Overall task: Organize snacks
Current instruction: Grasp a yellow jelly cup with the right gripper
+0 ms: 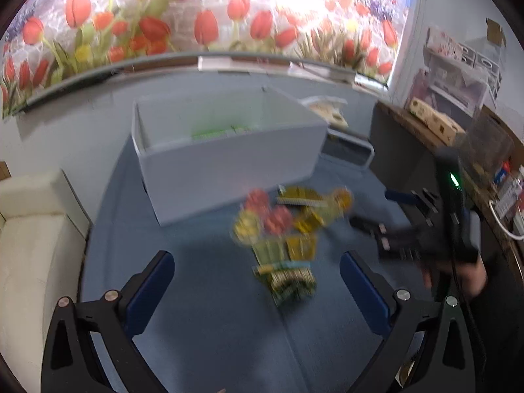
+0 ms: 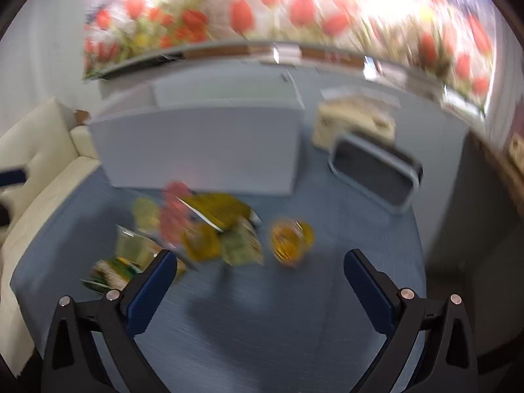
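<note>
Nearby, white bin (image 1: 226, 150) (behind blurred snack pile (image 1: 281, 235)) adjoins grey tray (image 2: 376, 170).

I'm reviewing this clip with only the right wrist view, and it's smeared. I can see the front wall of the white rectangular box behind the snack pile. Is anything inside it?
Observer: Yes. The left wrist view looks over the rim of the white rectangular box. Something green lies inside, too blurred to identify.
Operator: Where's the left gripper?
Observer: The left gripper is open and empty, with the pile of yellow, red and green snack packets just ahead of its fingers.
Operator: How does my gripper look from outside?
Observer: The right gripper sits to the right of the pile, with a green light glowing on its body.
</note>
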{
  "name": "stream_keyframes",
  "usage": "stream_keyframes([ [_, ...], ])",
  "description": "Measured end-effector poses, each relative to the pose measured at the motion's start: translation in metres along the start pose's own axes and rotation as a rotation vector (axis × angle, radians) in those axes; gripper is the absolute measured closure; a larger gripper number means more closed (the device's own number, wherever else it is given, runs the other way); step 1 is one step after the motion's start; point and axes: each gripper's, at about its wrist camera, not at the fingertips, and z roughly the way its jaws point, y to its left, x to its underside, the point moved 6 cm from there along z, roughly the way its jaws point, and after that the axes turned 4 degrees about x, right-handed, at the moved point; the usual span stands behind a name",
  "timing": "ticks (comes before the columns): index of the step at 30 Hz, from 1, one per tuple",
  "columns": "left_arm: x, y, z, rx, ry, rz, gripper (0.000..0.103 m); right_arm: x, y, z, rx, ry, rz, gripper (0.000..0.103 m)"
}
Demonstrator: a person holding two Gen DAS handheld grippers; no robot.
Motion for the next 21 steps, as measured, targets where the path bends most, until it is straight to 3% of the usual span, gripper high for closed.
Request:
stream_keyframes([
  [4, 0.016, -0.008, 0.008, 0.009, 0.023, 0.001, 0.000, -0.001, -0.026, 0.017, 0.023, 0.007, 0.093, 0.001],
  [9, 0.020, -0.015, 0.018, 0.016, 0.047, 0.007, 0.000, -0.014, -0.033, 0.040, 0.047, 0.035, 0.106, 0.025],
  [16, 0.018, -0.015, 0.025, 0.011, 0.055, 0.016, 0.000, -0.018, -0.020, 0.075, 0.003, 0.096, 0.074, 0.037],
  [19, 0.018, -0.014, 0.029, 0.008, 0.062, 0.016, 0.000, -0.021, -0.018, 0.079, -0.007, 0.097, 0.071, 0.062],
  [21, 0.017, -0.014, 0.032, 0.005, 0.068, 0.020, 0.000, -0.022, -0.016, 0.081, -0.003, 0.096, 0.059, 0.062],
])
